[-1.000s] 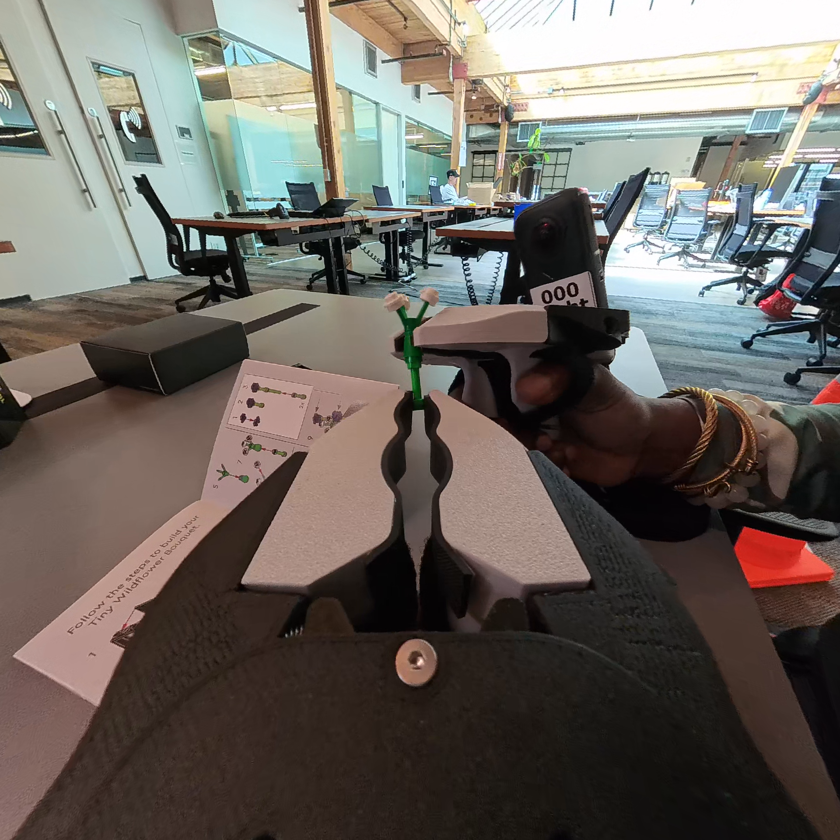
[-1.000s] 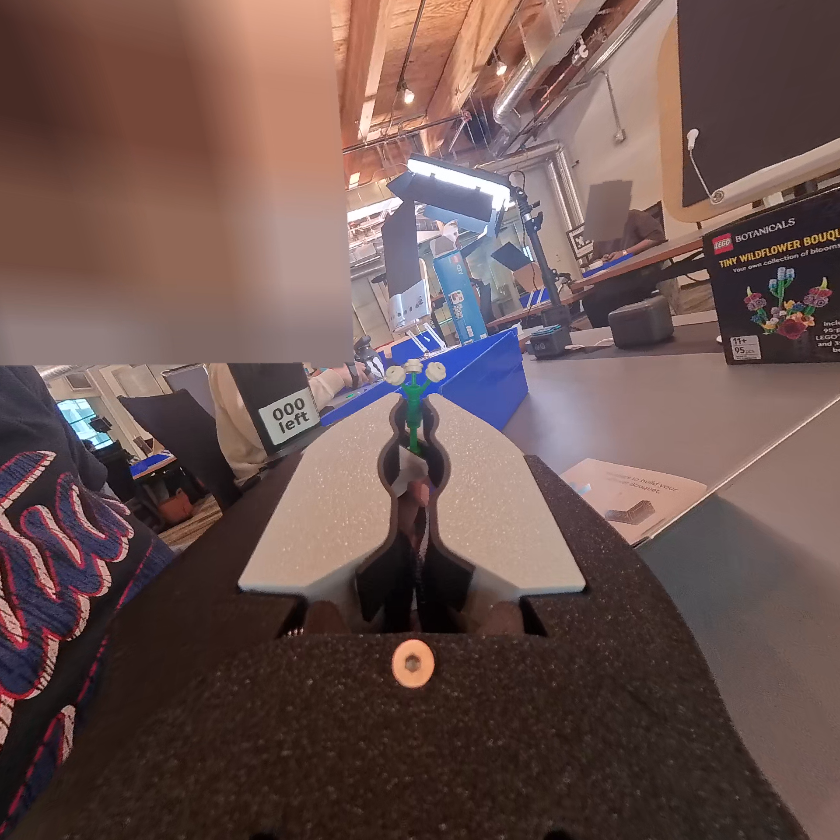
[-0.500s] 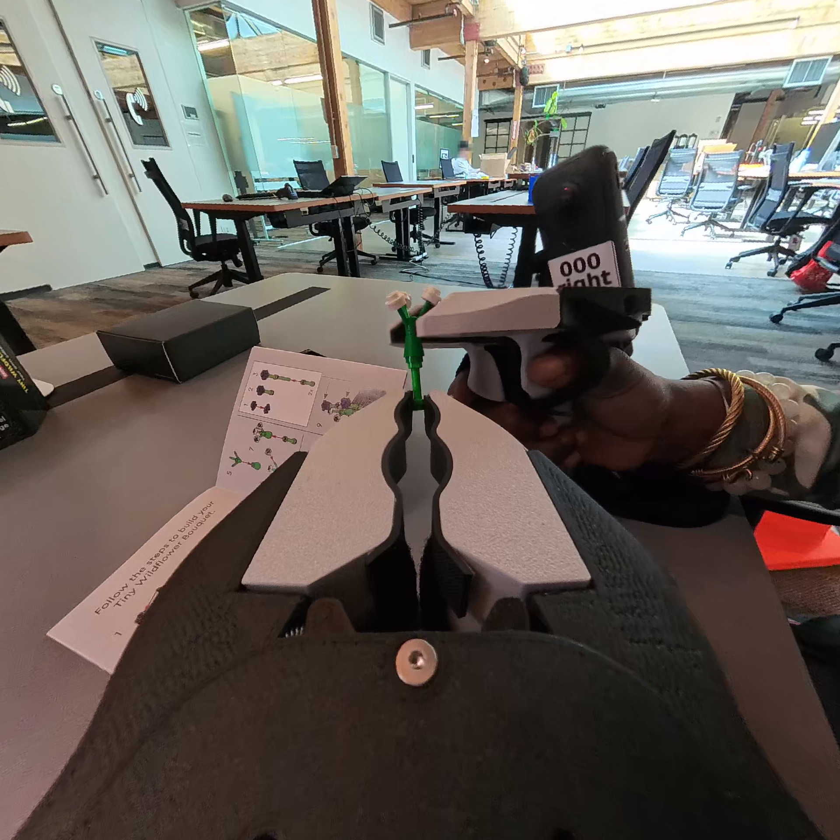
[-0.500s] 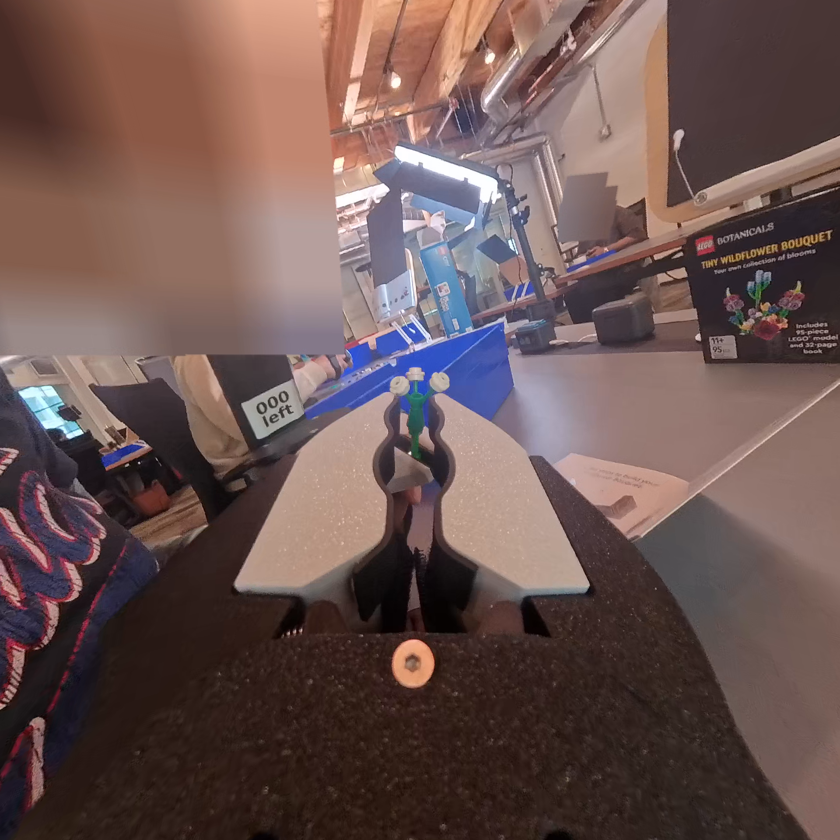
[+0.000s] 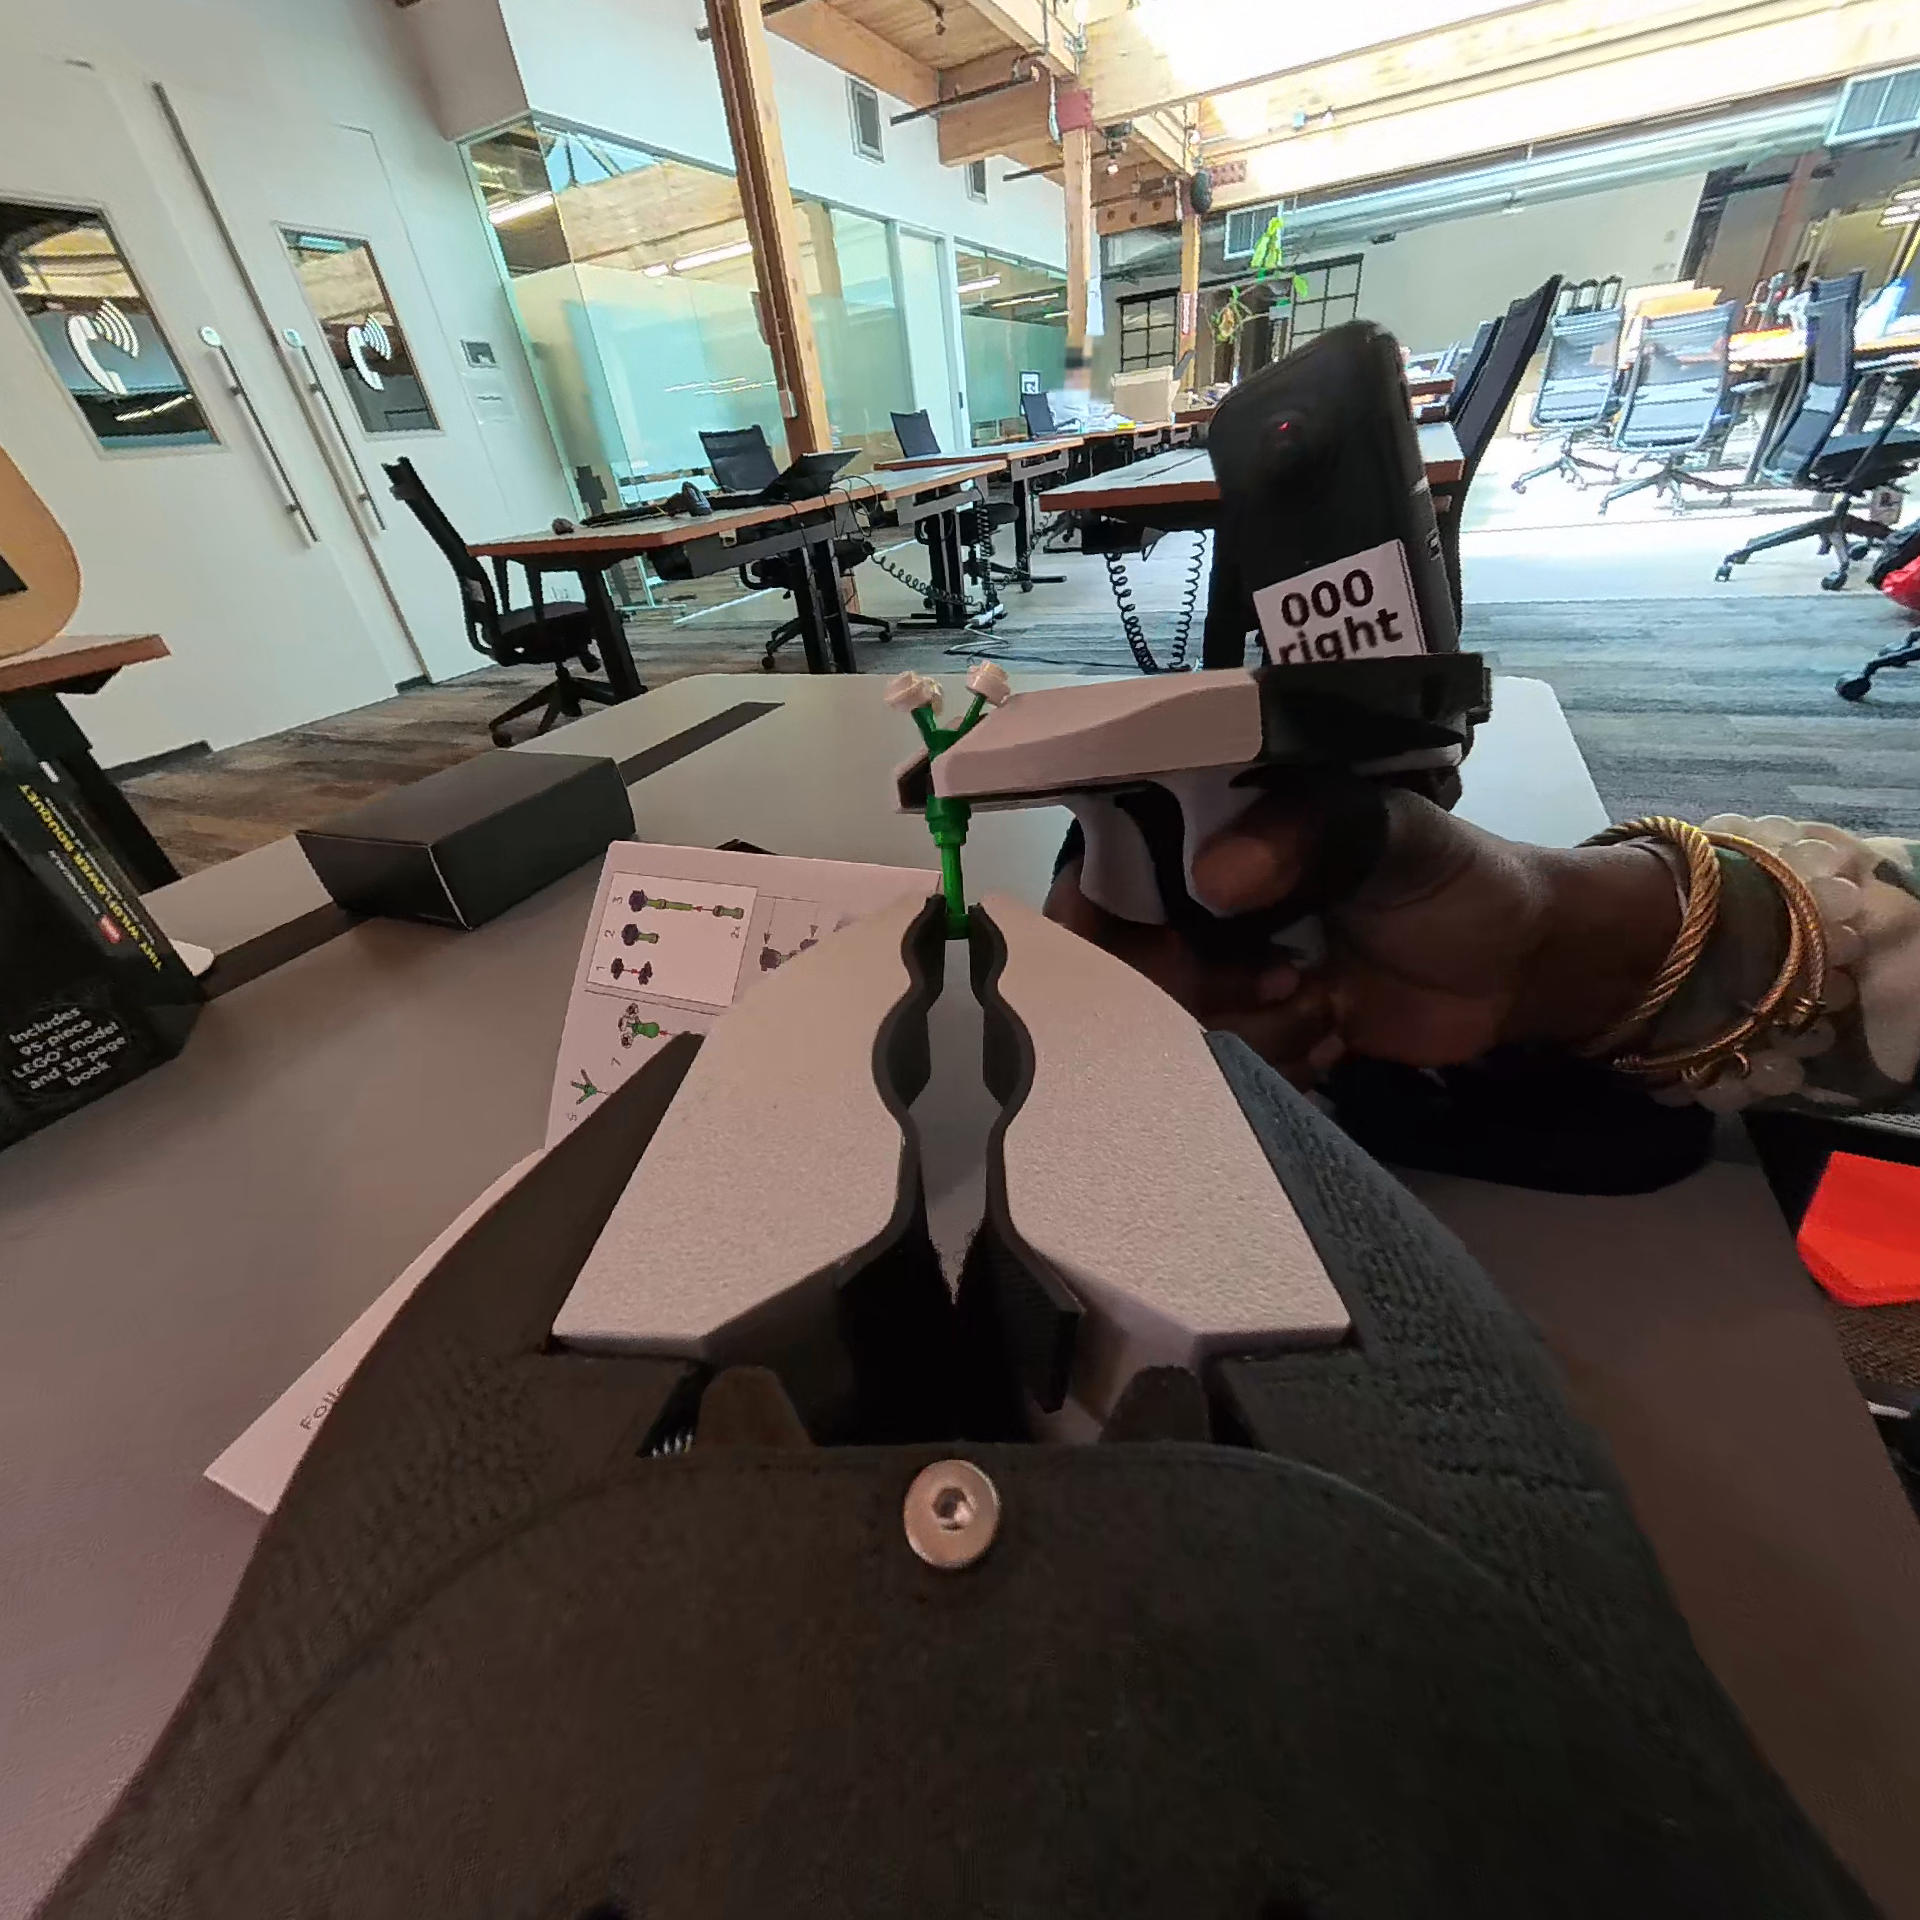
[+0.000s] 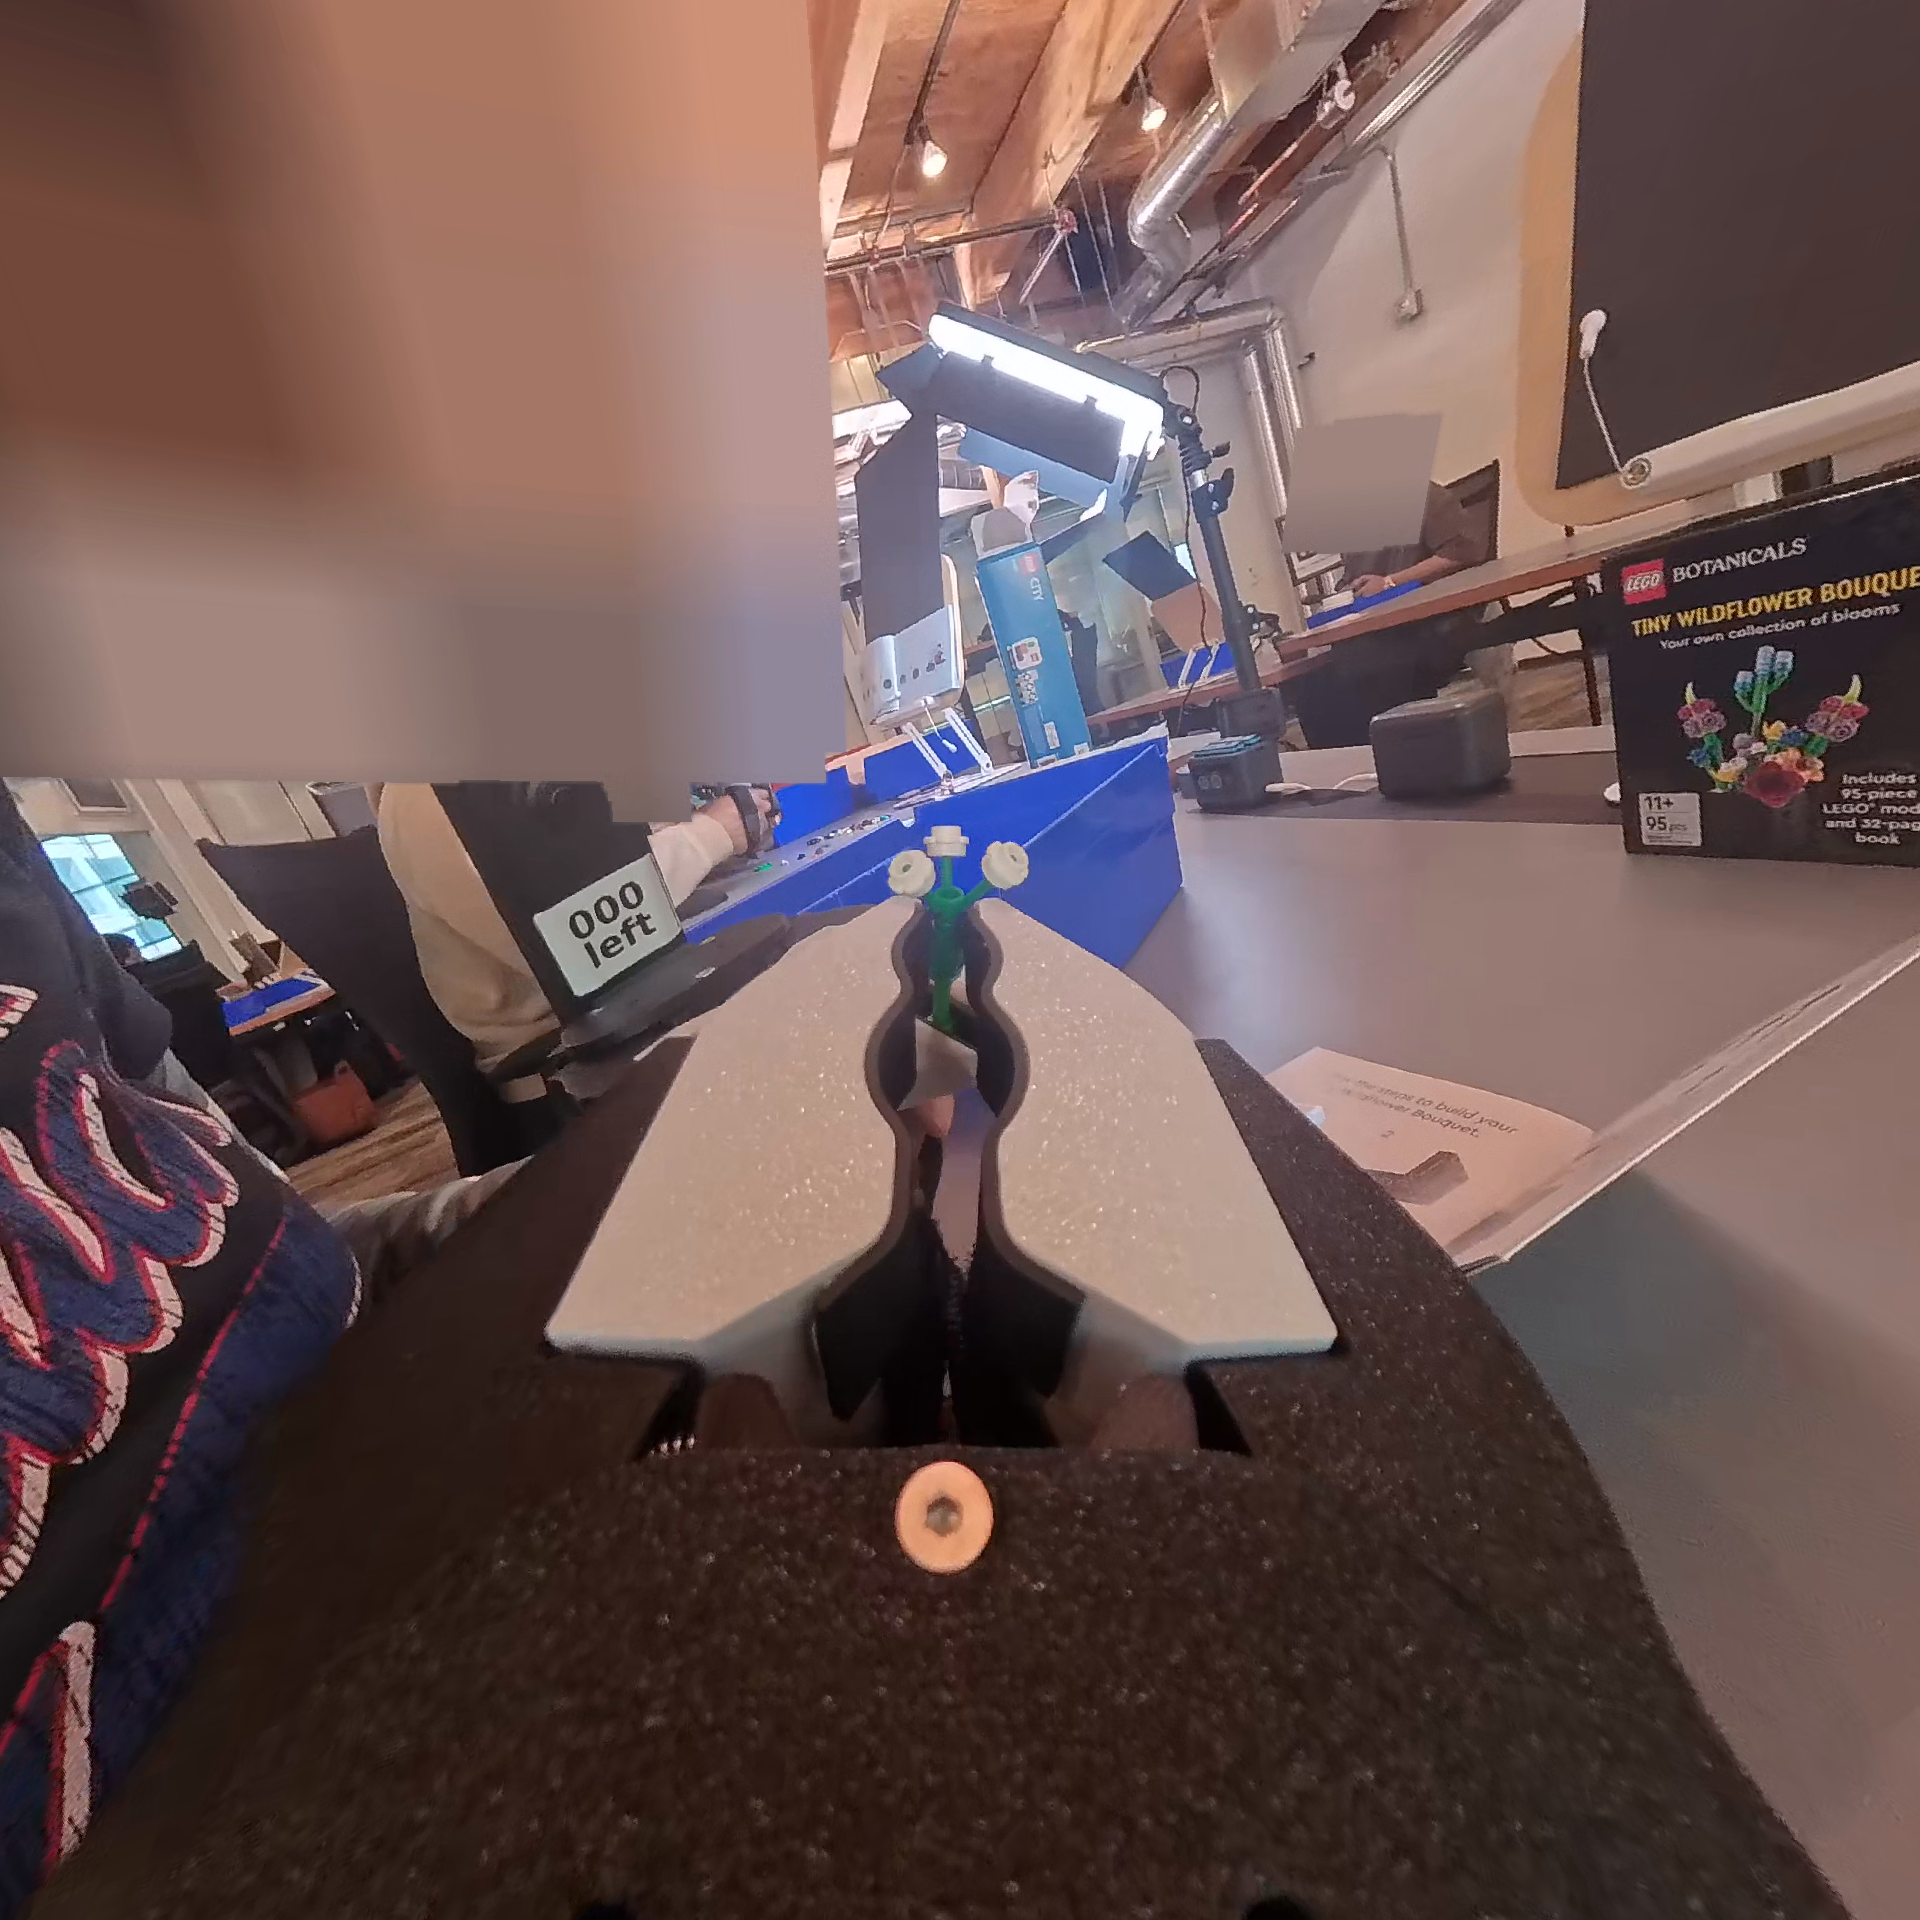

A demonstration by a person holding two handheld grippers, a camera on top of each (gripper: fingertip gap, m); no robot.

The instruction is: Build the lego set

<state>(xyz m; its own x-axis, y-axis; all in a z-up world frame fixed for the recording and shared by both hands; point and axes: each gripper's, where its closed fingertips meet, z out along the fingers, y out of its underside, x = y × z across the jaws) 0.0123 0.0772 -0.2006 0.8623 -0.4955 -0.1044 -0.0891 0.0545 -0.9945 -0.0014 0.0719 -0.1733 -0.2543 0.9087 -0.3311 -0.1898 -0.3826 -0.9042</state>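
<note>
A thin green lego stem with small white flower buds on top stands upright above the grey table. My left gripper is shut on the stem's lower end. My right gripper, held by a hand with gold bangles, comes in from the right and is shut on the stem just below the fork. In the right wrist view my right gripper is closed around the stem, and three white buds stick out past the tips. The left gripper's black body shows below left.
A folded instruction sheet lies on the table under the grippers, also in the right wrist view. A black case sits behind it. The dark set box stands at the far side. A blue bin holds loose pieces. An orange object is off the table's right edge. The black case is about equally far from each gripper, around 35 centimeters.
Both grippers stay shut on the stem. The pair has swung a little to the left, so the set box now shows at the left edge of the left wrist view.
</note>
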